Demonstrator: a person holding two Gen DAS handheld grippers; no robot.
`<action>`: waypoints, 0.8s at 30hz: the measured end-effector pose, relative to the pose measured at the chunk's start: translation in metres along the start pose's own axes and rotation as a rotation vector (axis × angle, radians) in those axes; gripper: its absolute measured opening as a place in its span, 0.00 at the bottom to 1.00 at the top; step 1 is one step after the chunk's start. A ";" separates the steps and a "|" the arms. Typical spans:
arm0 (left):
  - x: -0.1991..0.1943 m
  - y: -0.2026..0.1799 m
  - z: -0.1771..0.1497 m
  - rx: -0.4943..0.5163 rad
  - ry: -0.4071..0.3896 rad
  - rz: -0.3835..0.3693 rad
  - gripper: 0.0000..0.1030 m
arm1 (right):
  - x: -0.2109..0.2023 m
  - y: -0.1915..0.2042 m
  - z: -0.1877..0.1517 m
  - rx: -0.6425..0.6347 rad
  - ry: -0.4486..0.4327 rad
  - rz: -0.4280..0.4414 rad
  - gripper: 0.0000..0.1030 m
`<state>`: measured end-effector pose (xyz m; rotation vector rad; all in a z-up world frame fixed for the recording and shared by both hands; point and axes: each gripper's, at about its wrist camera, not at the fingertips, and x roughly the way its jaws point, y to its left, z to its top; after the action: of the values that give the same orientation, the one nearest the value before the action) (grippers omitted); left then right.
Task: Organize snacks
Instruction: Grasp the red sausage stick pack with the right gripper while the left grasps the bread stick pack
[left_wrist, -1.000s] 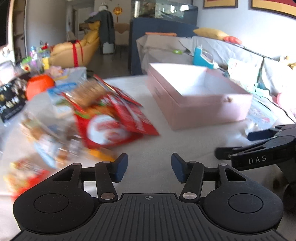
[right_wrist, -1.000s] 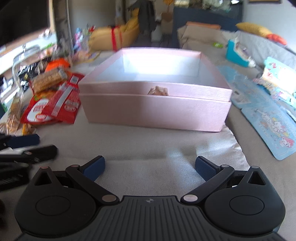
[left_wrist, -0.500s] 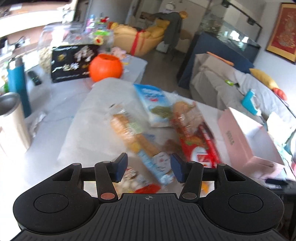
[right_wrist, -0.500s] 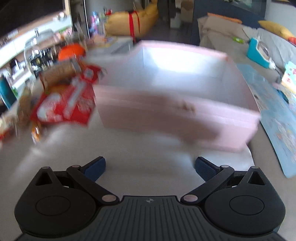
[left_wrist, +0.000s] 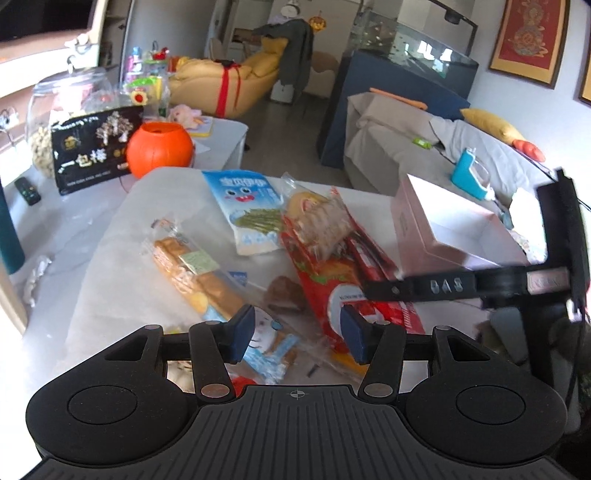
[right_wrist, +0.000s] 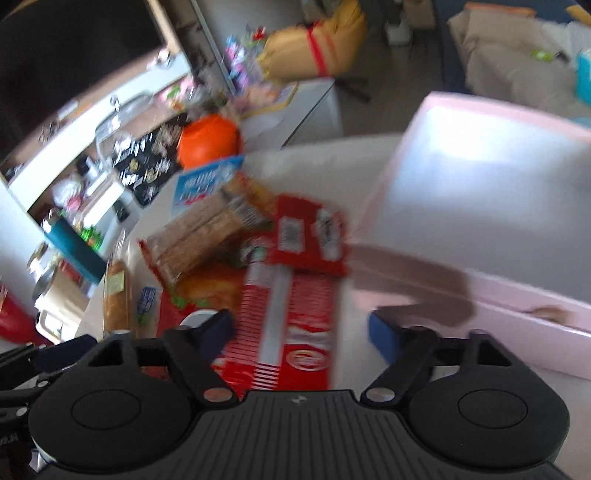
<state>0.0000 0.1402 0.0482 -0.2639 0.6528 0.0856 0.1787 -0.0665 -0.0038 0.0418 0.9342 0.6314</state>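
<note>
A heap of snack packets lies on the white table: a blue-and-white packet (left_wrist: 246, 208), a clear bag of bread sticks (left_wrist: 192, 273), a clear pack of brown wafers (left_wrist: 321, 225) and red packets (left_wrist: 354, 291). An open, empty pink box (left_wrist: 454, 232) stands to their right. My left gripper (left_wrist: 297, 334) is open and empty above the near snacks. My right gripper (right_wrist: 301, 330) is open and empty over a red striped packet (right_wrist: 291, 328), left of the pink box (right_wrist: 480, 192). The right gripper also shows in the left wrist view (left_wrist: 380, 288), reaching in from the right.
An orange pumpkin pot (left_wrist: 159, 147), a black gift bag (left_wrist: 94, 147) and a glass jar (left_wrist: 55, 110) stand at the table's far left. A teal bottle (right_wrist: 74, 251) stands left. A covered sofa (left_wrist: 443, 147) lies behind the box.
Both grippers swung left from the pink box toward the snack heap. The right gripper now hovers over the red packets and has come into the left wrist view. Both stay open.
</note>
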 end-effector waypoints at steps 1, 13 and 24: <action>-0.003 0.002 0.000 0.000 -0.012 0.016 0.55 | 0.000 0.004 -0.001 -0.019 -0.012 -0.015 0.63; 0.043 0.052 0.016 -0.186 0.013 0.177 0.58 | -0.071 0.011 -0.085 -0.255 -0.004 -0.122 0.50; 0.033 0.021 0.000 -0.002 0.058 0.030 0.39 | -0.085 -0.029 -0.108 -0.164 -0.065 -0.242 0.91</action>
<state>0.0224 0.1599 0.0236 -0.2591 0.7141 0.1082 0.0744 -0.1599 -0.0153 -0.1936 0.8069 0.4773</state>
